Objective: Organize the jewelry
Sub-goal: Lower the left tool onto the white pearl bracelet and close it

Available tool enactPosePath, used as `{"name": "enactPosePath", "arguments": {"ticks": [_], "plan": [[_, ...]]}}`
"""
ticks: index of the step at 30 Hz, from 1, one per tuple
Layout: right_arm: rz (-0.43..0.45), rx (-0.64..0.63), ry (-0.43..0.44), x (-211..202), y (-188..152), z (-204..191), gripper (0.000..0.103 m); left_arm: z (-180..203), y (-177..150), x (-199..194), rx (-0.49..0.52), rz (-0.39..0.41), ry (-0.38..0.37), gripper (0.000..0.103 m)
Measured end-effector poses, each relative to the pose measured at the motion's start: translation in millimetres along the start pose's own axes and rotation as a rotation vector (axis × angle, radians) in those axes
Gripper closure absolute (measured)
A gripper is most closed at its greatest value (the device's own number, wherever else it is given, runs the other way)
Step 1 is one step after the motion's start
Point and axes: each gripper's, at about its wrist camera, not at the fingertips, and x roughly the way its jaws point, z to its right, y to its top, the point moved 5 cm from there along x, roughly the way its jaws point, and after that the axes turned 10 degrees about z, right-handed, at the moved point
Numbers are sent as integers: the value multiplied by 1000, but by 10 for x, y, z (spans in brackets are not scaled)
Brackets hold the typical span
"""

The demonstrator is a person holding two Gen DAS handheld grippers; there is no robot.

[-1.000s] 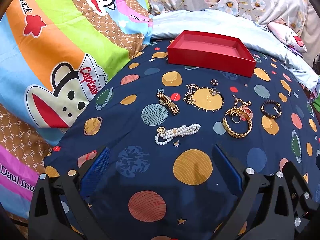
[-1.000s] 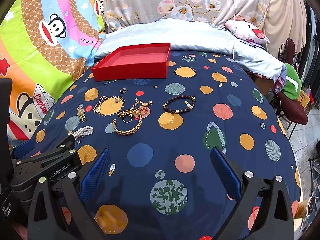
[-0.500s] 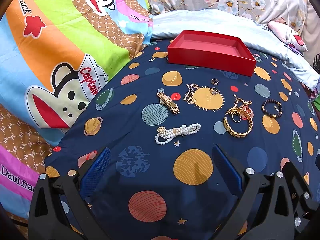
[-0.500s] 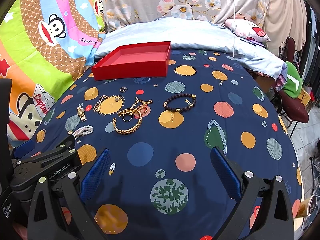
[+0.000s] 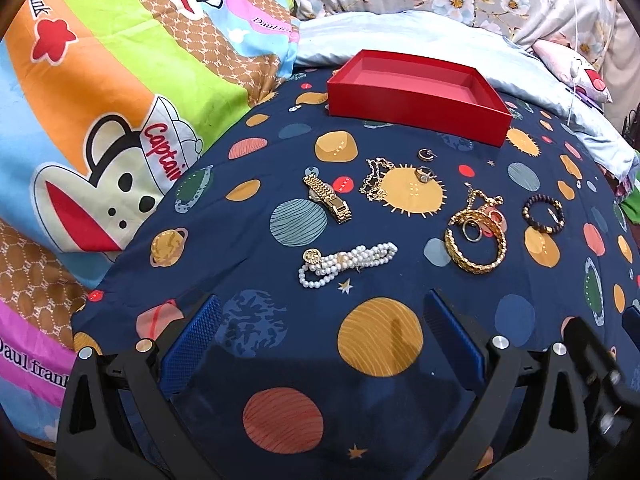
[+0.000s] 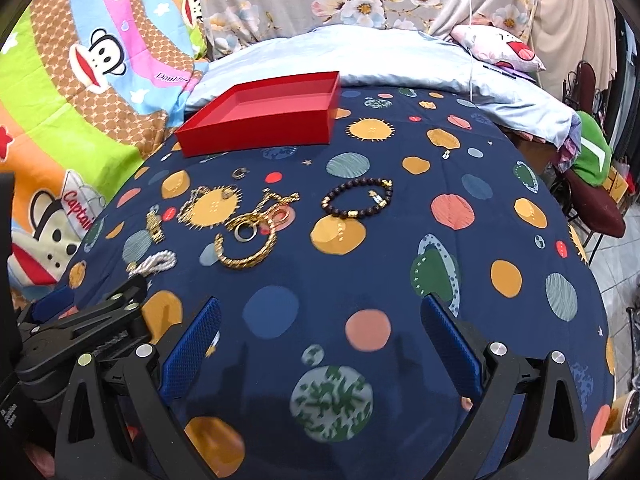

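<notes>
Jewelry lies scattered on a navy bedspread [image 5: 280, 352] printed with coloured planets. From the left wrist view, a pearl bracelet [image 5: 346, 262] with a gold clasp sits nearest, at about 12 o'clock from the left gripper [image 5: 320, 340]. Beyond it, toward 11 o'clock, lies a gold watch [image 5: 328, 198], stretched out flat. A thin gold chain [image 5: 372, 180] rests further on, with two small rings [image 5: 425, 164] just beside it. At 1 o'clock a broad gold bangle [image 5: 476, 246] encircles a small ring, touching another gold chain at its far side. A dark beaded bracelet [image 5: 543, 214] with gold spacers lies apart at 2 o'clock. A red tray [image 5: 416, 110], shallow and open-topped, stands past all of it at 12 o'clock, near the pale blue pillow [image 5: 400, 36].

Left jaws are spread wide, holding nothing, hovering over bare bedspread short of the pearls. The right gripper [image 6: 320, 340] is likewise wide apart and empty, with open cloth ahead up to the bangle and beads. The bedspread drops away at 3 o'clock in the right wrist view; a cartoon quilt [image 5: 100, 120] bounds the 9 o'clock side.
</notes>
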Motion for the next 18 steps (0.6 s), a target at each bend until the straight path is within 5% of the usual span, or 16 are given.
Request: {"name": "enactPosePath", "arguments": {"ticks": [14, 18], "plan": [[-33, 79, -10, 476, 149, 251, 5, -406, 162, 442, -120, -37, 11, 5], [-39, 71, 0, 496, 114, 206, 5, -322, 138, 490, -117, -54, -40, 5]]}}
